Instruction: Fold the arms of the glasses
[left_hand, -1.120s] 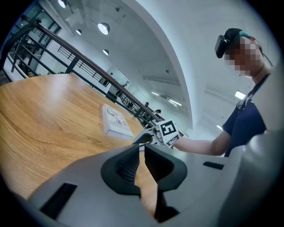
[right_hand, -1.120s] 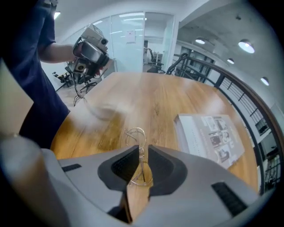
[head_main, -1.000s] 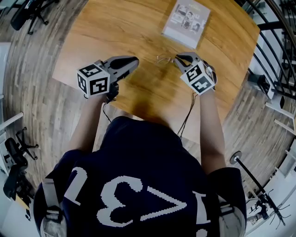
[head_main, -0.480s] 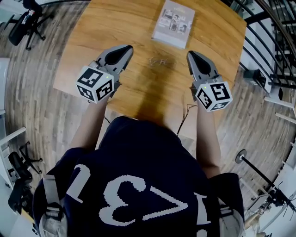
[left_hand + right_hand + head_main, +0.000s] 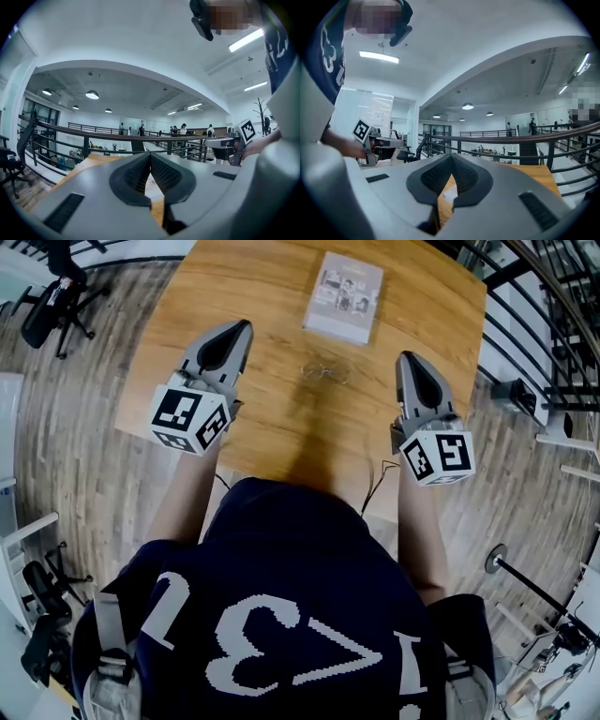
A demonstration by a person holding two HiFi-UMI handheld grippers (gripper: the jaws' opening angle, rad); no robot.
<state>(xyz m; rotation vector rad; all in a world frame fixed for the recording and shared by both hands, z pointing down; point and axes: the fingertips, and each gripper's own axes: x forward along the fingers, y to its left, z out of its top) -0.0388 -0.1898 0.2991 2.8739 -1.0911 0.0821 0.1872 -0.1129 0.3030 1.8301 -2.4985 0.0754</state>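
Note:
The thin wire-framed glasses (image 5: 326, 371) lie on the wooden table (image 5: 272, 427), between my two grippers and touched by neither. How their arms stand is too small to make out. My left gripper (image 5: 241, 327) is held level above the table to the left of the glasses, jaws shut and empty (image 5: 150, 155). To the right of the glasses my right gripper (image 5: 405, 357) is also level, its jaws meeting at the tips (image 5: 451, 157) with nothing between them. Each gripper view looks out over the railing, not at the glasses.
A grey booklet (image 5: 343, 296) lies on the table beyond the glasses. A black railing (image 5: 553, 324) runs past the table's right side. An office chair (image 5: 54, 298) stands on the wood floor at the upper left. The person stands at the table's near edge.
Both grippers have lifted off the table and drawn apart. The right one has left the glasses, which stay lying on the table. The left jaws have closed.

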